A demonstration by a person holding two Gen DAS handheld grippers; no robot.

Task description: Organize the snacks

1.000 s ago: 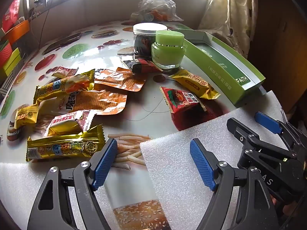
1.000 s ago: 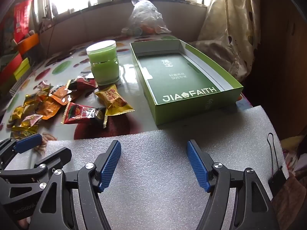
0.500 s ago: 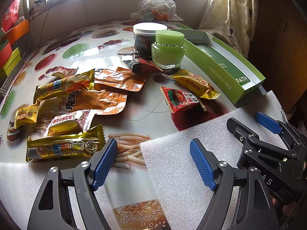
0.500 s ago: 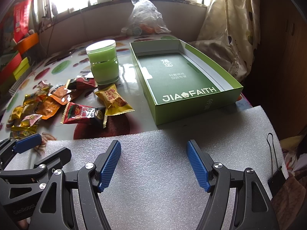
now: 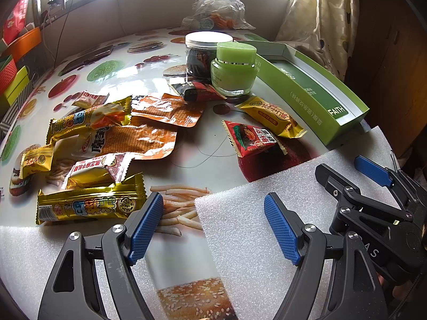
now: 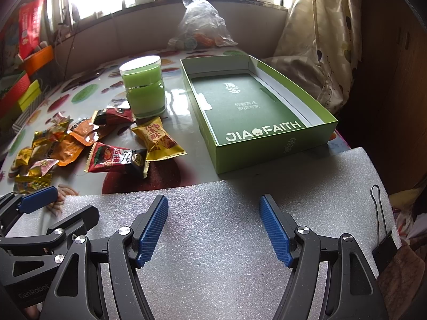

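Several snack packets lie loose on the printed tablecloth: a gold bar [image 5: 90, 204], orange pouches [image 5: 133, 140], a red packet [image 5: 252, 138] [image 6: 114, 158] and a yellow packet [image 5: 272, 116] [image 6: 157, 138]. An empty green box [image 6: 269, 149] [image 5: 315, 106] stands open at the right. My left gripper [image 5: 213, 226] hovers open near the table's front edge, nothing between its fingers. My right gripper [image 6: 213, 229] is open over white foam, right of the left one and in front of the box.
A green jar [image 5: 234, 69] [image 6: 144, 90] and a dark jar with a white lid [image 5: 205, 53] stand behind the snacks. White foam sheets [image 6: 213, 240] cover the front edge. A plastic bag [image 6: 200, 26] sits at the back; a binder clip [image 6: 384, 248] lies at the right.
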